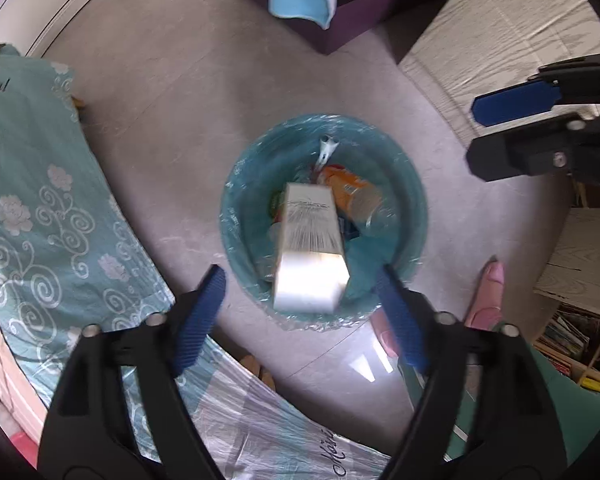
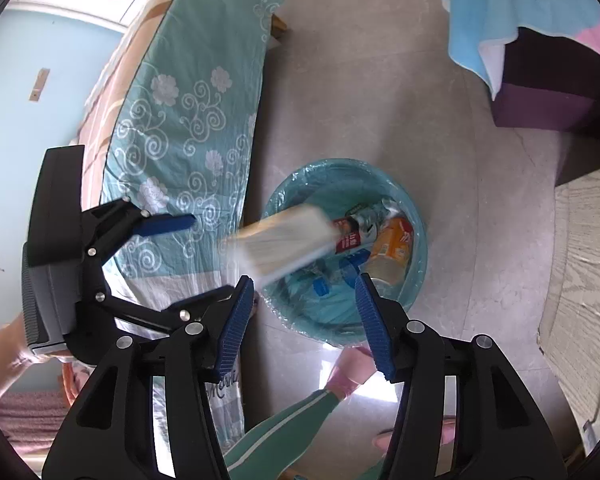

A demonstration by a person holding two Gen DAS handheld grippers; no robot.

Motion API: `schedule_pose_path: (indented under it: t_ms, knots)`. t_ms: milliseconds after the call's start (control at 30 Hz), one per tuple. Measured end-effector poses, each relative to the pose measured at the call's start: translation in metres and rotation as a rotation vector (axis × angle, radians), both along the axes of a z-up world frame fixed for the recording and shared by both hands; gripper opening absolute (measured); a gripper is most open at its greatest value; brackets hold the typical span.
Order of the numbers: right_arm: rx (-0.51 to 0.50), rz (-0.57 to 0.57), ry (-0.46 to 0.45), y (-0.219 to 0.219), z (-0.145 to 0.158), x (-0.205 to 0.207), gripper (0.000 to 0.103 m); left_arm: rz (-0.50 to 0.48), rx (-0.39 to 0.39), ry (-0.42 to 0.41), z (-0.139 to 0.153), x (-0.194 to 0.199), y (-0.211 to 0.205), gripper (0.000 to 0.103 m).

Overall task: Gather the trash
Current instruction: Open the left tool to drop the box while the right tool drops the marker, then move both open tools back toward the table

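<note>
White box (image 1: 310, 246), motion-blurred, sits over the teal bin (image 1: 414, 196), touching neither gripper; long axis tilted, far end pointing down into it. Left gripper (image 1: 300, 312) spread wide, empty; right gripper (image 2: 304, 318) likewise.

My right gripper (image 2: 304, 320) hangs with its fingers (image 2: 236, 316) spread wide above the teal-lined bin (image 2: 416, 276) on the floor. A blurred pale box (image 2: 284, 240) tilts over the bin's rim, touching neither gripper. My left gripper (image 2: 188, 256) gapes beside the floral bedspread (image 2: 188, 100).
</note>
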State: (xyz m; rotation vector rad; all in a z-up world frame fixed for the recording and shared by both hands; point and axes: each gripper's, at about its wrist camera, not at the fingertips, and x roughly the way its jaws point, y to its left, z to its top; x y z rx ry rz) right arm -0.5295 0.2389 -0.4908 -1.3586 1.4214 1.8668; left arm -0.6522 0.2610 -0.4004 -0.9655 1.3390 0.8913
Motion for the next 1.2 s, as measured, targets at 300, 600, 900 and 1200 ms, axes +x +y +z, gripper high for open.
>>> schedule_pose_path:
  t_ms: [300,600,900,1200]
  knots:
    - [0.034,-0.007,0.002,0.006,0.033,0.017,0.055,0.059,0.005,-0.029,0.028,-0.016,-0.006,0.08]
    - [0.171,0.035,0.059,-0.005,0.157,0.039,0.055,-0.049,0.103,-0.054,0.12,0.0,0.003,0.08]
    - [0.408,-0.01,0.095,-0.036,0.321,0.098,0.059,-0.262,0.302,-0.134,0.264,0.063,0.009,0.087]
    - [0.621,-0.329,-0.011,-0.109,0.446,0.27,0.066,-0.57,0.456,-0.256,0.387,0.214,0.004,0.091]
